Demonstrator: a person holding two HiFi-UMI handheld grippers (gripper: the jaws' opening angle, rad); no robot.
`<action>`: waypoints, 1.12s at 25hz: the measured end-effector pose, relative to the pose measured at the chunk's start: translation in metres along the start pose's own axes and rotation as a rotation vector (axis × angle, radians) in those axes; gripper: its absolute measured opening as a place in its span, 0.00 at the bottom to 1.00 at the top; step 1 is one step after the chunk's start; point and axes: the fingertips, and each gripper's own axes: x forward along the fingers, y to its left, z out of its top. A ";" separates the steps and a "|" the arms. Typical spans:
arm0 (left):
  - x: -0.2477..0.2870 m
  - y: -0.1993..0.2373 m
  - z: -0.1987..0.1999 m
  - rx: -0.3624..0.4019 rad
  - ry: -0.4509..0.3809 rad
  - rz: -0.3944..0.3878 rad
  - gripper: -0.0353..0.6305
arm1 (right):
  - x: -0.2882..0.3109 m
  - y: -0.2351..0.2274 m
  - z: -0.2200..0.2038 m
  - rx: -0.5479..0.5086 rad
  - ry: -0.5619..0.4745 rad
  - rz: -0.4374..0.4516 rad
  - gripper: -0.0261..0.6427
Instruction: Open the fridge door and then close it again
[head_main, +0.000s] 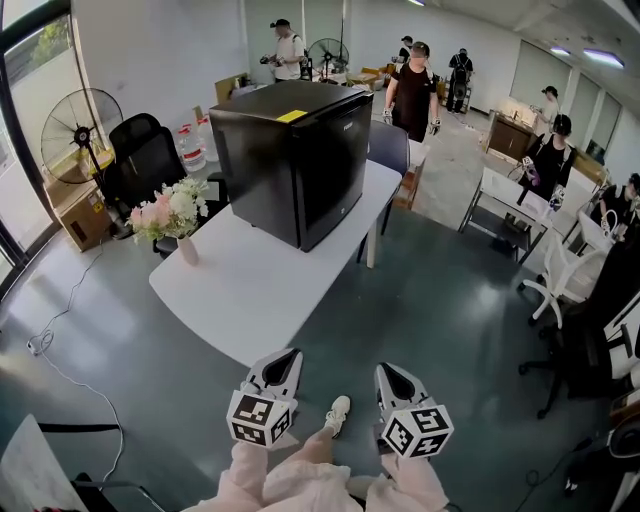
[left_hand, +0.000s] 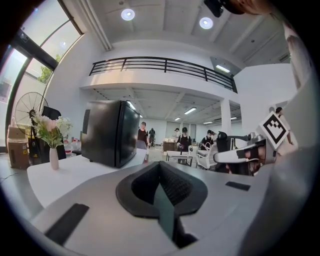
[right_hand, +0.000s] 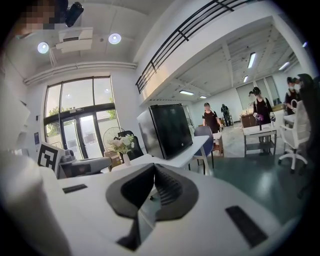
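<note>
My left tool (head_main: 284, 360) and right tool (head_main: 392, 375) sit closed and empty at 6 o'clock. The fridge (head_main: 265, 165) stands shut at 12 on the counter (head_main: 250, 290), well apart. I judge closed jaws may slip off the door (head_main: 335, 175) edge, or shove the fridge toward the flowers (head_main: 165, 210) at 10.

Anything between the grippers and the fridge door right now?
Nothing visible. The left gripper and right gripper are short of the table; only floor and bare tabletop lie ahead of the fridge door. The flower vase stands off to the left, clear of that line.
</note>
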 end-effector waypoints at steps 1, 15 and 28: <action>0.003 0.003 0.000 0.000 0.001 0.002 0.07 | 0.003 -0.001 0.001 -0.001 0.000 0.001 0.06; 0.082 0.028 0.025 -0.017 -0.028 -0.015 0.07 | 0.063 -0.043 0.036 -0.024 -0.008 -0.013 0.06; 0.174 0.072 0.061 -0.017 -0.039 -0.020 0.07 | 0.143 -0.088 0.082 -0.024 -0.008 -0.027 0.06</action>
